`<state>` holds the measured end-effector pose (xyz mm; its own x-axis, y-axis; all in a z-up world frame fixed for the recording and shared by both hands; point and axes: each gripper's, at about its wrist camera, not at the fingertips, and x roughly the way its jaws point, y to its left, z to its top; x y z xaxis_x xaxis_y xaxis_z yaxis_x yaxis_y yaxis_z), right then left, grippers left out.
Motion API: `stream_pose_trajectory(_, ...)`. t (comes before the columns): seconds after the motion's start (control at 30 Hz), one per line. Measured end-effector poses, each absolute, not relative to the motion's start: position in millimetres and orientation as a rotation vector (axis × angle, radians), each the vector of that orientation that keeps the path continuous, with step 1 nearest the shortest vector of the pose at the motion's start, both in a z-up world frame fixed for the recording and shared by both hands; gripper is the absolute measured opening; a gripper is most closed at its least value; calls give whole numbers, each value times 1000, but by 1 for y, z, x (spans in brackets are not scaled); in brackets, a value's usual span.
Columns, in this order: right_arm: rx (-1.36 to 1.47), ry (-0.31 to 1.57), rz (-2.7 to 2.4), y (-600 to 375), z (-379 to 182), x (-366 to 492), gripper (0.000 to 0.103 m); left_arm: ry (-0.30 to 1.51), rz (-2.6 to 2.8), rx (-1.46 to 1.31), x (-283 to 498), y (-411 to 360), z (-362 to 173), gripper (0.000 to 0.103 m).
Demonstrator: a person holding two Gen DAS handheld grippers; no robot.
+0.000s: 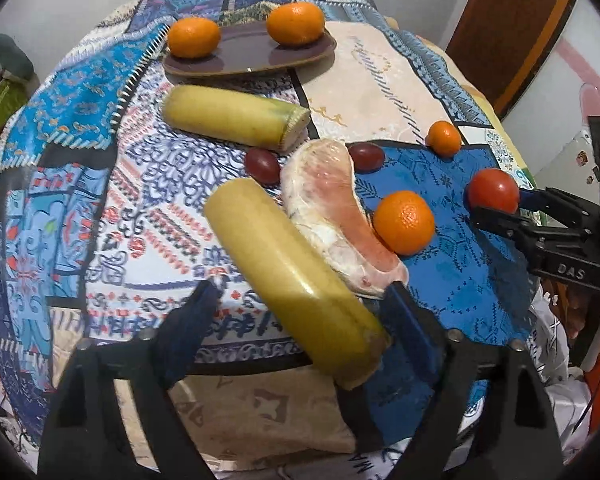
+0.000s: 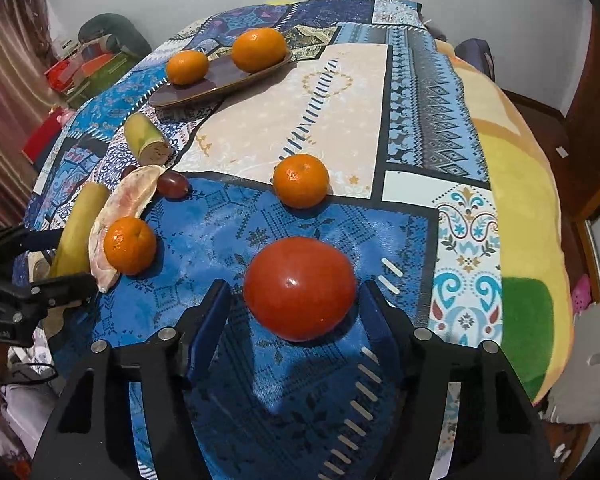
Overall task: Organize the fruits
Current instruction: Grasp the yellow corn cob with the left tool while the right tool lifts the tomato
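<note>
Plate [image 1: 236, 62] held two oranges [image 1: 193, 37], one at each end. "DAS" was readable on your right gripper [image 2: 296, 300], whose jaws were apart around the tomato [image 2: 300, 286]. Left gripper [image 1: 304, 300] was spread, with a banana piece [image 1: 292, 276] between its fingers.

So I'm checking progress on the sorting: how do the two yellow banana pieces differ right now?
The near yellow banana piece sits between the open left gripper's fingers, angled diagonally, touching the pink pomelo segment. The far yellow banana piece lies free, crosswise, below the brown plate. Both are unpeeled.
</note>
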<state>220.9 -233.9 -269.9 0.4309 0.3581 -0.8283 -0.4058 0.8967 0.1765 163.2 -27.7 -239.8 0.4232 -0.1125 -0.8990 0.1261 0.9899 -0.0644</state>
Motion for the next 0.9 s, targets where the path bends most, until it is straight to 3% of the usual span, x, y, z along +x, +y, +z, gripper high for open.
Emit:
stream_pose_trajectory(0.07,-52,1026,481,-232,-272,222,60,1109,-143,27,160,-21,-236,65)
stream_pose_trajectory(0.17,-54,1023,483,-231,-273,222,58,1088,-95,55,156,-4,-229,52)
stream_pose_trajectory(0.37,-49,1011,482,-232,-271,224,51,1088,-45,-8,156,36,-222,51)
stream_pose_trajectory(0.77,-56,1010,491,-230,-267,228,50,1146,-42,-35,200,29,-243,51)
stream_pose_trajectory(0.9,-55,1010,494,-229,-267,229,49,1130,-54,-44,208,29,-244,37)
